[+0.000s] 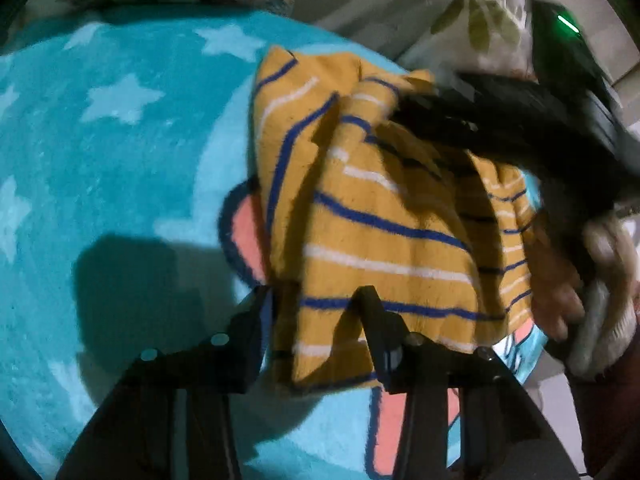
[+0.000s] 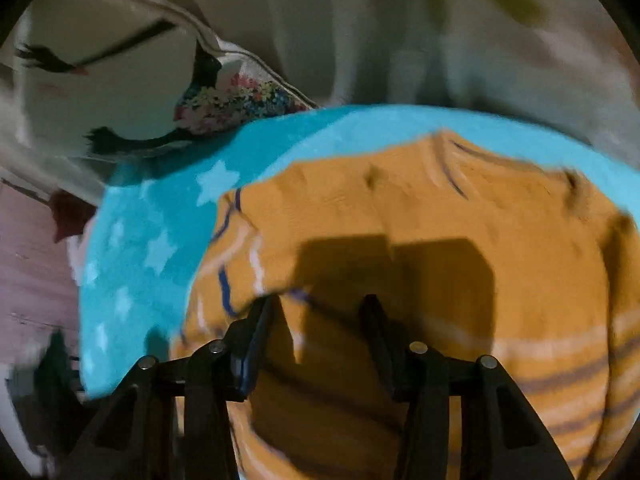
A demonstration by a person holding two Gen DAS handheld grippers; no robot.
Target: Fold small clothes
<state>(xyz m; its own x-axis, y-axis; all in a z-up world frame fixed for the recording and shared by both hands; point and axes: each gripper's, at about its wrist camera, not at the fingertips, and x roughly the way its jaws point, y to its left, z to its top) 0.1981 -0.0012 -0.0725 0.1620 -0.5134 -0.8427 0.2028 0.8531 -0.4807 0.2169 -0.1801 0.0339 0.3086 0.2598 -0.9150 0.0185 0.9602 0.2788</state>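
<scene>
A small mustard-yellow garment (image 1: 380,208) with blue and white stripes lies bunched on a turquoise star-patterned rug (image 1: 100,152). My left gripper (image 1: 316,300) is open, its fingers spread over the garment's near edge. The right gripper (image 1: 500,120) shows in the left wrist view as a blurred black shape over the garment's far right part, with a gloved hand (image 1: 600,292) behind it. In the right wrist view the garment (image 2: 460,240) fills the frame. My right gripper (image 2: 320,304) is open just above it, with cloth between and under the fingers.
The rug (image 2: 152,240) carries a pink and dark-blue figure (image 1: 248,236) partly under the garment. A floral cushion (image 2: 236,100) and white bedding (image 2: 100,92) lie beyond the rug's far edge. A pale leaf-print cloth (image 1: 492,12) stands at the back right.
</scene>
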